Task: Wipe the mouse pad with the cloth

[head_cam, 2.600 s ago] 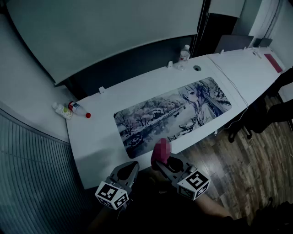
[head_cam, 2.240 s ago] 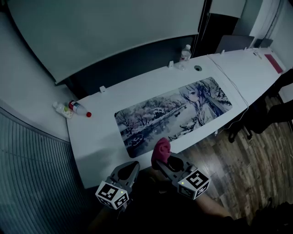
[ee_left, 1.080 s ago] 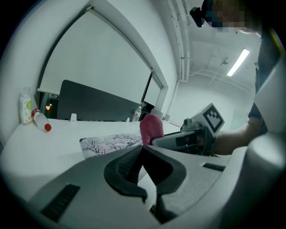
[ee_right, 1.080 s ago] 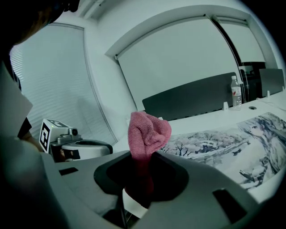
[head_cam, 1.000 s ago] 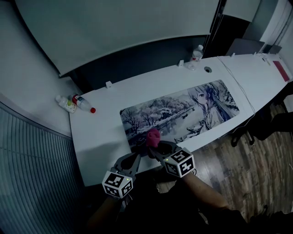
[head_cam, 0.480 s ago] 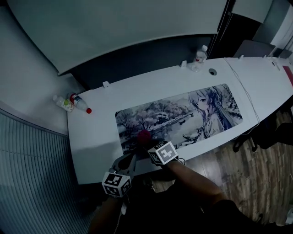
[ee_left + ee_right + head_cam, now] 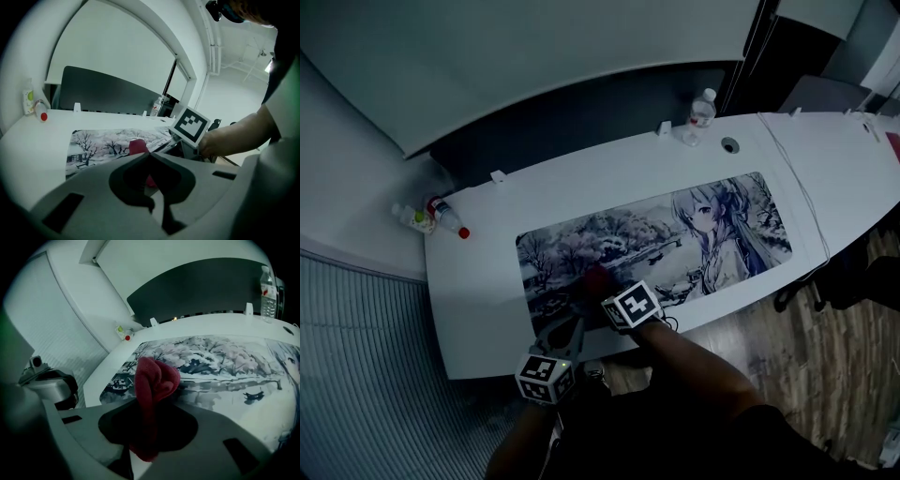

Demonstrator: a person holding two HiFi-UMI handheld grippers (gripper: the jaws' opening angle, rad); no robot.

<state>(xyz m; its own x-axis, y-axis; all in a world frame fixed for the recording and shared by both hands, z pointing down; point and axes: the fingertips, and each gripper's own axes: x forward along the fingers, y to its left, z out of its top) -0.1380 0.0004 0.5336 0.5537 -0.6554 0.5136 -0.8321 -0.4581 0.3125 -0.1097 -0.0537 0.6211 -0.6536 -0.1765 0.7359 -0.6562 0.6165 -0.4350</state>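
Right gripper view shows the right gripper (image 7: 146,405) with its jaws clenched on a dark red cloth (image 7: 155,376). The cloth's folded bulk bulges out past the tips, and a tail of it hangs back between the jaws. In the head view that gripper (image 7: 598,290) reaches over the near left part of the long printed mouse pad (image 7: 675,234), a grey-white winter scene with a drawn figure at its right end. The cloth (image 7: 595,278) is over the pad's surface there, but I cannot tell whether it presses on it.

The left gripper (image 7: 149,155) has its jaws closed together with nothing between them. It hangs at the near edge of the white table (image 7: 478,281), just left of and nearer than the right one.

The pad lies lengthwise along the table. A dark panel (image 7: 581,112) runs behind the table's far edge, and a wooden floor (image 7: 825,375) is to the near right.

A clear plastic water bottle (image 7: 700,109) stands at the far edge, two small bottles (image 7: 441,216) lie at the far left corner, and a white cable (image 7: 797,192) crosses the table right of the pad. All are well apart from the cloth.
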